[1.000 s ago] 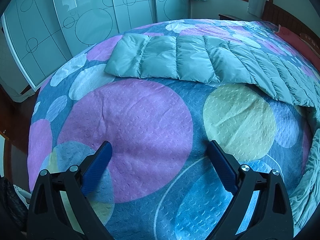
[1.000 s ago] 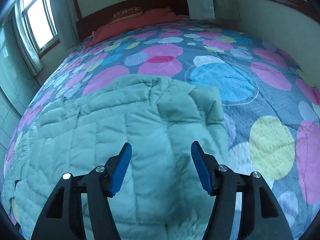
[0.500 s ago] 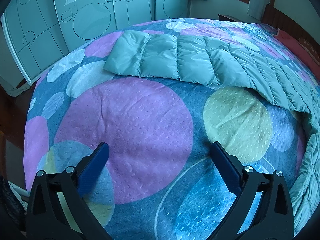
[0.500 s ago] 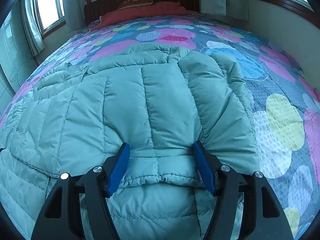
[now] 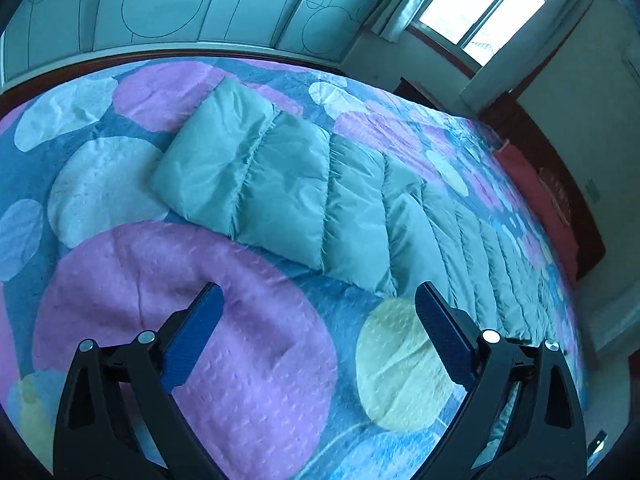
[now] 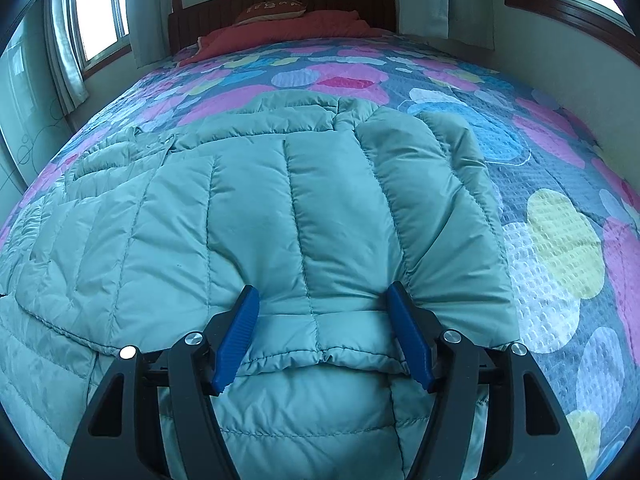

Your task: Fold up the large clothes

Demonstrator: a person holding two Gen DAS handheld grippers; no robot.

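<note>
A pale green quilted puffer coat (image 6: 248,216) lies spread flat on a bed (image 6: 560,240), one sleeve (image 5: 256,176) stretched toward the bed's foot edge. It looks light, soft, springy and slippery. The right tool (image 6: 322,332) straddles the folded sleeve's cuff, jaws spread, pressing into the padding. The left tool (image 5: 316,340) hovers wide open over bare bedspread. Stitched hems and cuffs seem the best holds.

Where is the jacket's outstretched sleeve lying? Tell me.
In the left wrist view, the sleeve lies flat on the circle-patterned bedspread, beyond the open left gripper, its cuff end pointing toward the wardrobe doors.
</note>
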